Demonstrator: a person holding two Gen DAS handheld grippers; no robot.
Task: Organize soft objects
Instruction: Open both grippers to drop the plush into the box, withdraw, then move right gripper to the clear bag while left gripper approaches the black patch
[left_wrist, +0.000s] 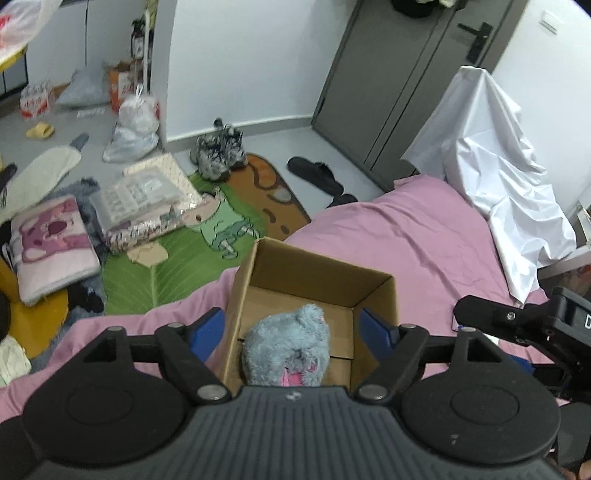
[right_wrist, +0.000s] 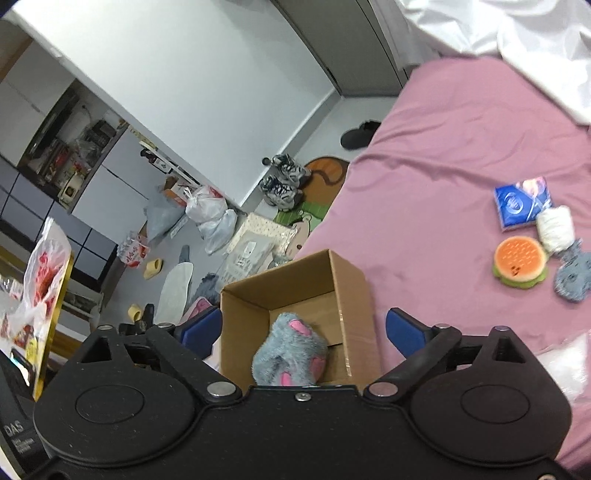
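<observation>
An open brown cardboard box (left_wrist: 314, 291) stands on the bed with the pink sheet (left_wrist: 424, 236), close to the edge of the bed. Inside the box lies one fluffy grey-blue plush toy with pink patches (left_wrist: 290, 343). It rests on the bottom of the box, at the near side, and the far part of the bottom is bare cardboard. In the right wrist view the same plush toy (right_wrist: 291, 347) shows its pink paw pads upward, and the cardboard box (right_wrist: 295, 291) has its flaps standing up.

The left gripper (left_wrist: 291, 328) hangs above the box with its blue-padded fingers (left_wrist: 207, 328) spread wide, one at each side of the toy. The pads do not touch the toy, so this claw is open and holds nothing. The right gripper (right_wrist: 306, 328) is also above the box, its blue fingers (right_wrist: 404, 332) wide apart and empty.

On the pink sheet, well apart from the box to the right, more soft things lie together: a round orange and green hamburger-shaped plush (right_wrist: 521, 264), a small white rolled cloth (right_wrist: 556, 229), a blue packet of tissues (right_wrist: 522, 203) and a second small grey-blue fluffy piece (right_wrist: 572, 277). The white roll touches the tissue packet and is just beside the hamburger plush.
</observation>
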